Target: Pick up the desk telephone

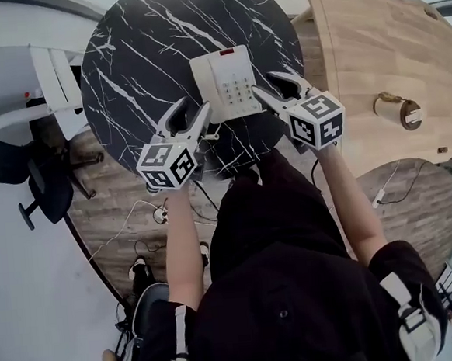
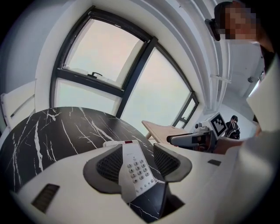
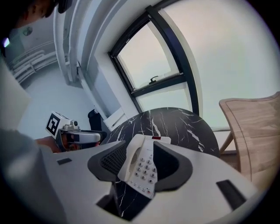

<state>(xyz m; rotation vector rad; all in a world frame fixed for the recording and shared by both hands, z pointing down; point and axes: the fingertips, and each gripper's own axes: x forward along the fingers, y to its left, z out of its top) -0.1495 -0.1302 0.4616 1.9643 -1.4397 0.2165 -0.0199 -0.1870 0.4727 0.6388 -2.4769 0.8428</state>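
Observation:
A white desk telephone (image 1: pixel 226 82) with a keypad and a red strip lies on the round black marble table (image 1: pixel 138 50), near its front edge. My left gripper (image 1: pixel 191 113) is at the phone's near left corner, jaws open. Off the phone's right side, my right gripper (image 1: pixel 273 86) is also open. In the left gripper view the telephone (image 2: pixel 133 164) shows in the gap of the left gripper (image 2: pixel 137 161), pads apart from it. The right gripper view shows the telephone (image 3: pixel 141 166) framed by the open right gripper (image 3: pixel 136 162) in the same way.
A light wooden table (image 1: pixel 387 46) with a round object (image 1: pixel 400 111) stands right of the marble one. At left are a black office chair (image 1: pixel 39 183) and white furniture (image 1: pixel 40 89). Cables (image 1: pixel 158 212) lie on the floor below. Large windows (image 2: pixel 109 65) are behind.

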